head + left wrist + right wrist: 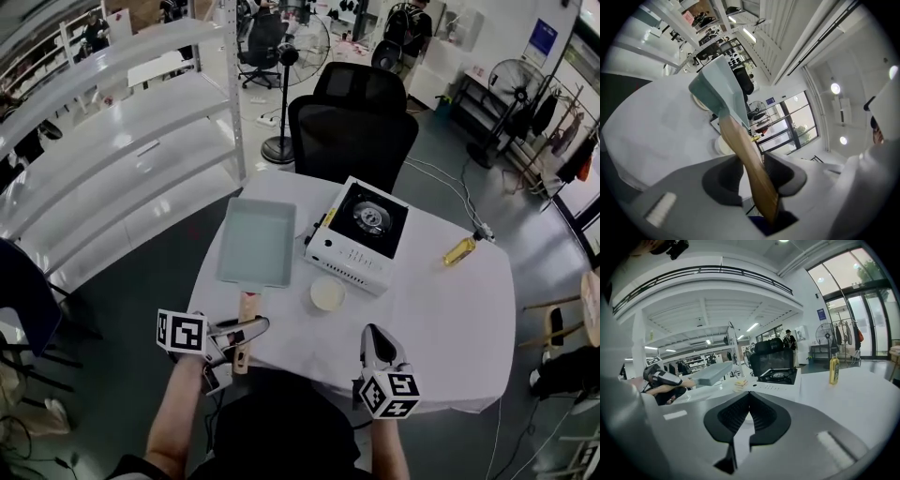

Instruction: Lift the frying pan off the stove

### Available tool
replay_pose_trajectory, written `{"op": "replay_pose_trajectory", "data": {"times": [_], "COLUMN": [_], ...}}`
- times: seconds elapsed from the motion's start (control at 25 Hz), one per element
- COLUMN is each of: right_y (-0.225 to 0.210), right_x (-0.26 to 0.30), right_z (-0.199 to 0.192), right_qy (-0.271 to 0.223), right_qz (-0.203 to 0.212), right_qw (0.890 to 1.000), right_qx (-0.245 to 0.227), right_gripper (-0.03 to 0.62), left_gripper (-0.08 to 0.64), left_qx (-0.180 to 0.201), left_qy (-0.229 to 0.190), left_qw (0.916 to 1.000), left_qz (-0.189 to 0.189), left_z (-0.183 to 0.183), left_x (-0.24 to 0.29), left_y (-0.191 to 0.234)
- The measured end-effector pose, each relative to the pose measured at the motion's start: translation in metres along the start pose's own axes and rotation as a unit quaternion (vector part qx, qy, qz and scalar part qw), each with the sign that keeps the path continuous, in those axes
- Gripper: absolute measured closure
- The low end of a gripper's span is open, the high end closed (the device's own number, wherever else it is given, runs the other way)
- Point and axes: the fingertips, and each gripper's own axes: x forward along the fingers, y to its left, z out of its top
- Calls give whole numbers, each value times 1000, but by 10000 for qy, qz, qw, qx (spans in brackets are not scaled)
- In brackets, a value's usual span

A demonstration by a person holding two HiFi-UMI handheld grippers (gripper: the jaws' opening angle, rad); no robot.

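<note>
Left tongs [247,329] clenched on frying pan [256,242] handle [248,306]; handle toward person, pan body pointing away. Right tongs [374,335] closed, empty.

— What is the person wearing?

— A black top [281,427], at the lower middle of the head view.

— And the tools?

— The left gripper [249,334], lower left, has grey and black jaws and a white cube [181,332] printed with black square markers. The right gripper [374,334], lower right, carries the same sort of cube [390,395].

— Up close?

— In the right gripper view the body is matte grey. It has black ribbed pads [733,416] set in rounded black housings, and a pale rectangular strip [675,415] on each side.
</note>
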Motion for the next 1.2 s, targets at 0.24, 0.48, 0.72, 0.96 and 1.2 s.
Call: {"op": "replay_pose_trajectory", "data": {"times": [0.24,0.48,0.72,0.96,1.2], "right_y": [32,44,38,29,30], "right_x": [2,4,5,4,15], "right_z": [3,-1,-1,-2,-4], "right_qy": [-24,47,110,137,137], "right_qz": [202,264,222,184,214], "right_qw": [9995,9989,9990,9991,9990], "right_qx": [-258,-383,-382,-354,-363], "right_gripper": [588,588,588,588,588], "left_gripper": [467,466,468,466,466], "left_qx": [-5,-60,-62,-19,-51], "left_qy": [-82,-68,-43,28,34], "left_qw": [9998,9998,9999,10000,10000], "left_qz": [187,156,107,75,45], "left_z": [-12,-17,-13,-14,-6], "left_x": [-19,-23,-14,-4,0], "left_y": [10,18,18,16,23]}}
